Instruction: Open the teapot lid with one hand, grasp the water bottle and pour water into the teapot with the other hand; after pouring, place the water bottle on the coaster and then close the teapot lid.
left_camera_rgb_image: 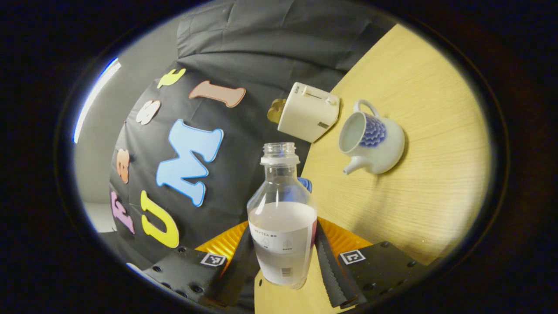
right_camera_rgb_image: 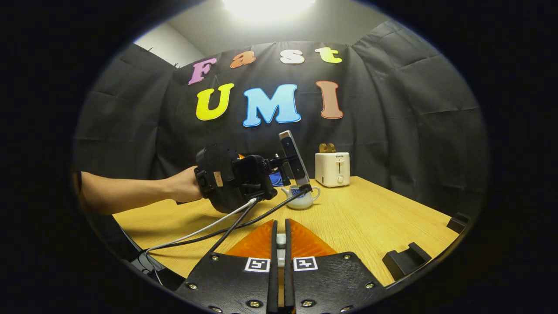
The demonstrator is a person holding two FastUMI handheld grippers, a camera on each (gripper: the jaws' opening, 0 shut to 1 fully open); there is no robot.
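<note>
My left gripper (left_camera_rgb_image: 285, 244) is shut on a clear water bottle (left_camera_rgb_image: 283, 226), uncapped and about half full. This view is rolled, so the table stands on edge. The white teapot (left_camera_rgb_image: 372, 141) with a blue pattern sits lidless on the table, right of the bottle's mouth and apart from it. A blue coaster (left_camera_rgb_image: 307, 183) peeks out behind the bottle. In the right gripper view, a hand holds the left gripper (right_camera_rgb_image: 231, 179) above the table, in front of the teapot (right_camera_rgb_image: 301, 198). My right gripper (right_camera_rgb_image: 281, 226) is shut on a small white piece, seemingly the teapot lid (right_camera_rgb_image: 281, 240).
A white toaster (left_camera_rgb_image: 307, 112) holding toast stands at the back of the wooden table (right_camera_rgb_image: 370, 218), near the teapot. Cables (right_camera_rgb_image: 226, 224) trail from the left gripper across the table. Two black blocks (right_camera_rgb_image: 405, 259) lie by the table's right edge.
</note>
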